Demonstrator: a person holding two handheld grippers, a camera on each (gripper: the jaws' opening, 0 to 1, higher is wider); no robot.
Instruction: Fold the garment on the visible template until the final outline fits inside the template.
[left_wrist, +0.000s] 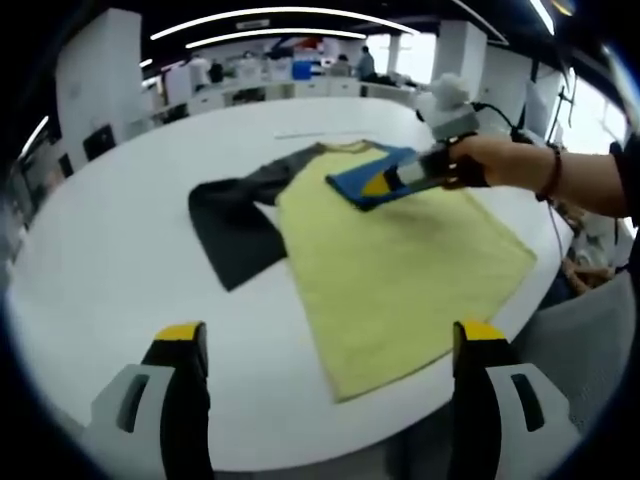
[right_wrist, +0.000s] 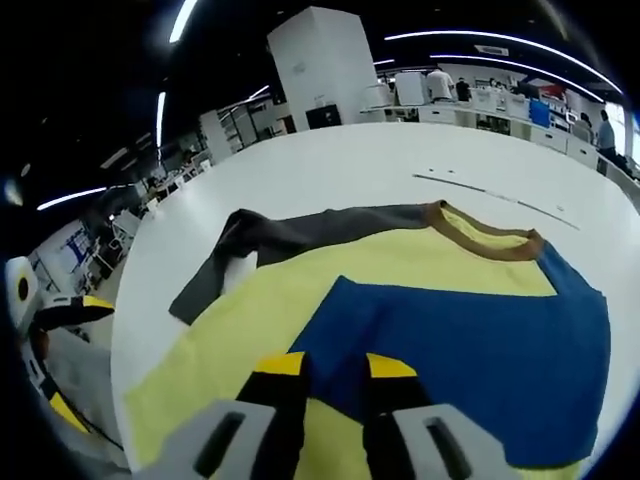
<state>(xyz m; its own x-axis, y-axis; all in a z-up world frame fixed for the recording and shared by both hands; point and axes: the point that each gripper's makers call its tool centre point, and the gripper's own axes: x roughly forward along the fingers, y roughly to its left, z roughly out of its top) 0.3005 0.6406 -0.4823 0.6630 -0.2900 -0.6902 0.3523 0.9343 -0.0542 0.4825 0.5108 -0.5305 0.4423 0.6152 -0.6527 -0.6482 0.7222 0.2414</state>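
Note:
A garment lies flat on the white round table (left_wrist: 120, 250). It has a yellow body (left_wrist: 400, 270), a brown collar (right_wrist: 480, 240) and a dark grey sleeve (left_wrist: 235, 225) spread to the left. Its blue sleeve (left_wrist: 365, 175) is folded in over the chest, and my right gripper (left_wrist: 373, 187) is shut on its edge, held by a hand (left_wrist: 490, 160). In the right gripper view the blue sleeve (right_wrist: 470, 350) spreads out from my right gripper (right_wrist: 335, 372), whose jaws stand close together. My left gripper (left_wrist: 330, 340) stands open above the table's near edge, by the hem.
Thin line marks (right_wrist: 490, 195) lie on the table beyond the collar. The left gripper's yellow-tipped finger (right_wrist: 85, 305) shows at the left of the right gripper view. Office desks, a white pillar (right_wrist: 325, 65) and people stand behind the table.

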